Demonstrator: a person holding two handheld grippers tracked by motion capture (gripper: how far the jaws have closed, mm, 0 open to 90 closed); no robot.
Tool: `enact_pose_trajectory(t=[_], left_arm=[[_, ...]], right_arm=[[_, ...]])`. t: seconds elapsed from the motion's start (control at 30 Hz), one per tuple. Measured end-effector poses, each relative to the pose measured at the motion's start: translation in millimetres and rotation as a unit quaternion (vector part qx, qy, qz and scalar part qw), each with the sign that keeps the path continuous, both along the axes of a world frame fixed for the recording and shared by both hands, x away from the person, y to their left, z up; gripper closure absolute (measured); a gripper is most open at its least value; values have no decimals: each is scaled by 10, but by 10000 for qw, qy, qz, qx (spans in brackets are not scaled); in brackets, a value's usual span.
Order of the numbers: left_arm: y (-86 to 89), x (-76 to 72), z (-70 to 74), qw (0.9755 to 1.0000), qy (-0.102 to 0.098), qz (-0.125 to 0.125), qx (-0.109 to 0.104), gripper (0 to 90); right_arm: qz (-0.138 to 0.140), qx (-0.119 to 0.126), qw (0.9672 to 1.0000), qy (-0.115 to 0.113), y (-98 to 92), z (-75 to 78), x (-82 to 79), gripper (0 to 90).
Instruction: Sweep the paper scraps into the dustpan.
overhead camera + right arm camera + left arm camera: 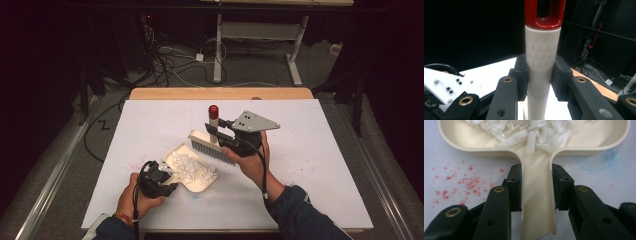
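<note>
Left gripper [536, 192] clamps dustpan [192, 170] handle | right gripper [539, 77] clamps brush [212, 142] | I lift brush clear, keep pan level.

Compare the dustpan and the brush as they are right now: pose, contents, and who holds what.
The dustpan lies flat on the white table, while the brush is raised above it, its handle upright. The dustpan holds white scraps; the brush carries none that can be seen. The left gripper clamps the dustpan's handle, the right gripper the brush's. Both are cream plastic, each gripped by its handle.
</note>
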State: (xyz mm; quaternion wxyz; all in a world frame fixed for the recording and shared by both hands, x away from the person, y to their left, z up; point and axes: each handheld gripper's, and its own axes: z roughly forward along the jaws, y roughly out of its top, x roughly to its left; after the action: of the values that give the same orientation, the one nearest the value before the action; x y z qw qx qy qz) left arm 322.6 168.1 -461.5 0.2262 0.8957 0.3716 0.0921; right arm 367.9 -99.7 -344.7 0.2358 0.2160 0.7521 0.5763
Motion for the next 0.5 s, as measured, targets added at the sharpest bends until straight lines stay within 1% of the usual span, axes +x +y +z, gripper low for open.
enact_pose_trajectory(t=[0.13,0.2,0.23,0.27,0.33,0.43,0.5], left_arm=[[2,1,-1,10000,13,-3,-7,634],[1,0,-2,10000,7,11,-14,634],[2,0,-2,10000,6,12,-20,634],[4,0,-2,10000,11,14,-26,634],[11,4,-3,10000,18,7,-40,634],[19,6,-5,10000,33,-1,-67,634],[21,8,-5,10000,31,-5,-66,634]], right_arm=[[-96,-51,9999,9,-13,-28,96,704],[-205,-159,9997,-36,-4,-51,157,704],[-326,-207,9992,-79,-4,-74,217,704],[-326,-207,9992,-79,-4,-74,217,704],[-382,-223,9989,-119,-11,-95,271,704],[-602,-312,9975,-195,-4,-144,336,704],[-651,-319,9972,-208,11,-192,376,704]])
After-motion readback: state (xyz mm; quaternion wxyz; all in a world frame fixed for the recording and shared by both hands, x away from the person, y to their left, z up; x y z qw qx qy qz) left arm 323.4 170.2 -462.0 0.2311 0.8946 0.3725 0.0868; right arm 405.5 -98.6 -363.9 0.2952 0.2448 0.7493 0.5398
